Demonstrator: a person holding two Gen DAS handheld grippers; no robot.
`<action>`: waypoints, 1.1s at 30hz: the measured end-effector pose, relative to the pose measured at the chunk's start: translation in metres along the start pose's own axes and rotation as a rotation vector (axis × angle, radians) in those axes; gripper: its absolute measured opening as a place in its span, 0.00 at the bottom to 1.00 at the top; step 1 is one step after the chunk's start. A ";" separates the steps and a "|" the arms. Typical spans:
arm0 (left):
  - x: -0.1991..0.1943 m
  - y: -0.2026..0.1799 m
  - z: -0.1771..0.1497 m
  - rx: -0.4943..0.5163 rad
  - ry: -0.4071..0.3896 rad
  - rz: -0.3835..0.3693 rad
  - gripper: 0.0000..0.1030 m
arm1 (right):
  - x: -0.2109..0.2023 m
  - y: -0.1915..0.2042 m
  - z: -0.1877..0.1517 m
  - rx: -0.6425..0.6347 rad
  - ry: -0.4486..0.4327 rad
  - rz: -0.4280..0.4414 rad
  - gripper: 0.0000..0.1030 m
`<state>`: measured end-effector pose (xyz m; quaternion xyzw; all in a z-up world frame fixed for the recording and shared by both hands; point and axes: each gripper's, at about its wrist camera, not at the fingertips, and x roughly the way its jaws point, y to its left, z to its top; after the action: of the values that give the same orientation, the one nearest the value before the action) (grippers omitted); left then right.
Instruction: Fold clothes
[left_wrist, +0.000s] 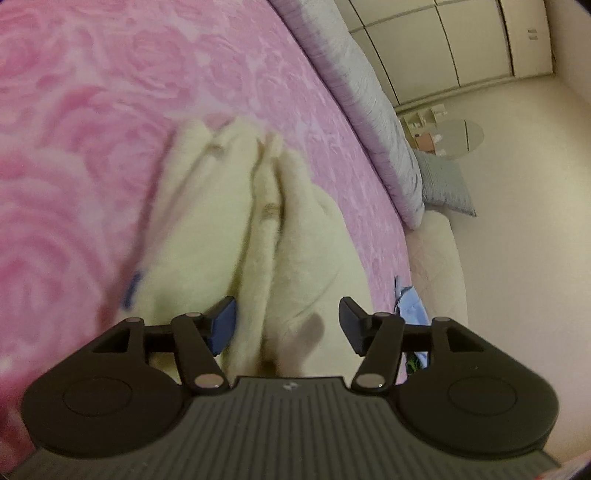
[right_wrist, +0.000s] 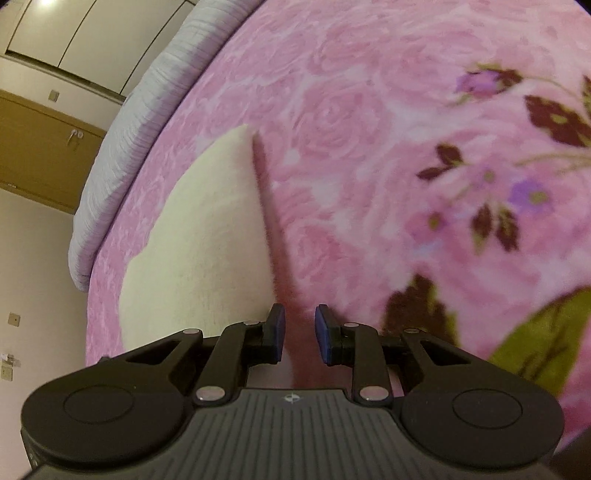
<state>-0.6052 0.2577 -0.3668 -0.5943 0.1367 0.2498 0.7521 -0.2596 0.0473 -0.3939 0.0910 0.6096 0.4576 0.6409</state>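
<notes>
A cream fuzzy garment (left_wrist: 229, 221) lies bunched in long folds on the pink rose-patterned blanket (left_wrist: 81, 110). My left gripper (left_wrist: 288, 328) hovers over its near end, open, with a raised fold of the cloth in the gap and neither pad pressing it. In the right wrist view the same cream garment (right_wrist: 207, 229) lies flat to the left, its straight edge running toward my right gripper (right_wrist: 300, 334). That gripper is open by a narrow gap, and only the pink blanket (right_wrist: 351, 129) shows between its blue pads. Its left fingertip (right_wrist: 277, 328) sits just at the garment's edge.
A grey-lilac quilted cover (left_wrist: 373, 122) runs along the bed's far side, with a small cushion (left_wrist: 445, 184) beyond it. Blue clothing (left_wrist: 410, 299) lies at the bed's edge. Wardrobe doors (left_wrist: 443, 44) and a wooden cabinet (right_wrist: 40, 147) stand off the bed.
</notes>
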 end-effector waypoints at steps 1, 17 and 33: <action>0.002 -0.002 0.001 0.019 0.007 0.013 0.46 | 0.003 0.001 0.000 -0.007 0.002 -0.001 0.25; -0.065 -0.008 0.010 0.231 -0.132 0.025 0.19 | 0.005 0.094 -0.042 -0.574 -0.071 -0.139 0.20; -0.045 0.018 0.002 0.200 -0.111 0.066 0.20 | 0.023 0.121 -0.075 -0.859 -0.106 -0.266 0.19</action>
<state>-0.6525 0.2527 -0.3588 -0.4968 0.1387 0.2919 0.8054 -0.3857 0.0984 -0.3460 -0.2391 0.3370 0.5776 0.7040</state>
